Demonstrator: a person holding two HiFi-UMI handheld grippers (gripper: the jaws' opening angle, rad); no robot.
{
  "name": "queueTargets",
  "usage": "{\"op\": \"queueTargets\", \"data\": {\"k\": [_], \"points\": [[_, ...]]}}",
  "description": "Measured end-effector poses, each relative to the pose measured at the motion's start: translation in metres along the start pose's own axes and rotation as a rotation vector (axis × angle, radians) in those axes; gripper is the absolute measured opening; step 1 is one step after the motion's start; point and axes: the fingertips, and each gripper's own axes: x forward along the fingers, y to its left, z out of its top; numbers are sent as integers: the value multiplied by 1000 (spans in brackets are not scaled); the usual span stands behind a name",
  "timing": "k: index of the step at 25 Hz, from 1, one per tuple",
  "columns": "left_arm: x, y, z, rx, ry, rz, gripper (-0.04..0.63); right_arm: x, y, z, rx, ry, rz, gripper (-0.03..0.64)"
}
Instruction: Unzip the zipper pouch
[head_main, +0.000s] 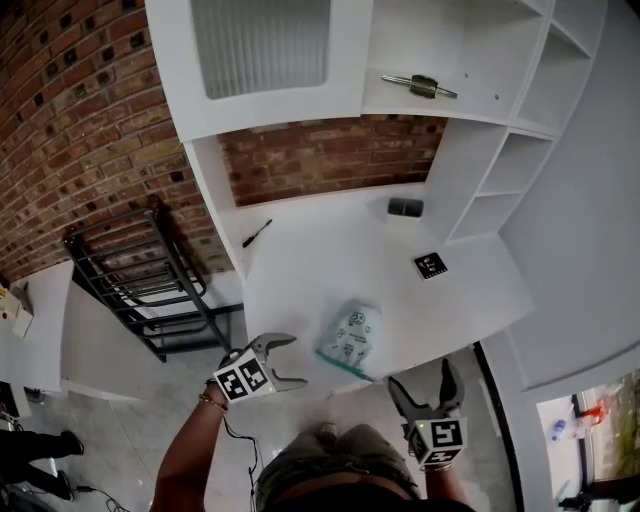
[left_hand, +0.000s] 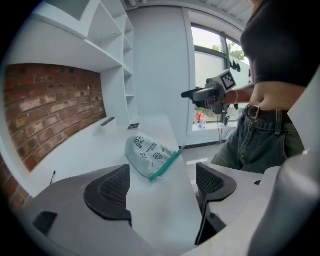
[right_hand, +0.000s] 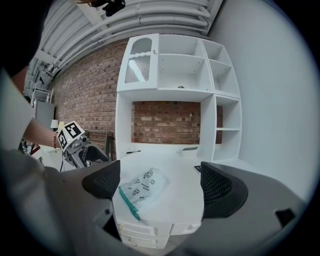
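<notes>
Item: zipper pouch (head_main: 351, 333), grey, teal zipper (head_main: 345, 364) closed, at the near edge of the bench (head_main: 300, 270). Left hand-held gripper (head_main: 293, 361) and right hand-held gripper (head_main: 421, 378): jaws apart, empty, either side of it. Step: approach. Next, probably: pin fabric, pinch pull.

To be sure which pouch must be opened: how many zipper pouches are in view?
1. The zipper pouch lies near the front edge of the desk; the closed drawers below could hide others.

Right gripper (right_hand: 161, 185) jaws apart, zipper pouch (right_hand: 142, 189) (green zip nearest) lying on white desk (right_hand: 182, 177) beyond
</notes>
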Motion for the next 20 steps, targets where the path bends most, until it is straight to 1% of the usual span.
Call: {"op": "queueTargets", "data": {"k": [2,6,9,11,12,14,20], "points": [[13,4,1,69,29,-49,400,1,-4,-1,3,6,-10,500],[38,11,0,174,81,-160,348,1,-11,-3,-2,23,-23,500],[54,18,-12,294,201,-239,307,6,-20,-4,-4,32,-34,499],[64,24,-23,384,286,-287,294,10,-28,-5,-1,40,-41,500],[69,27,-29,414,322,-309,286,12,-31,-6,0,44,-45,499],[79,33,-38,447,370,-347,274,17,-39,-6,1,49,-54,499],[100,34,-50,510,445,-467,247,32,-58,-4,8,71,-63,499]]}}
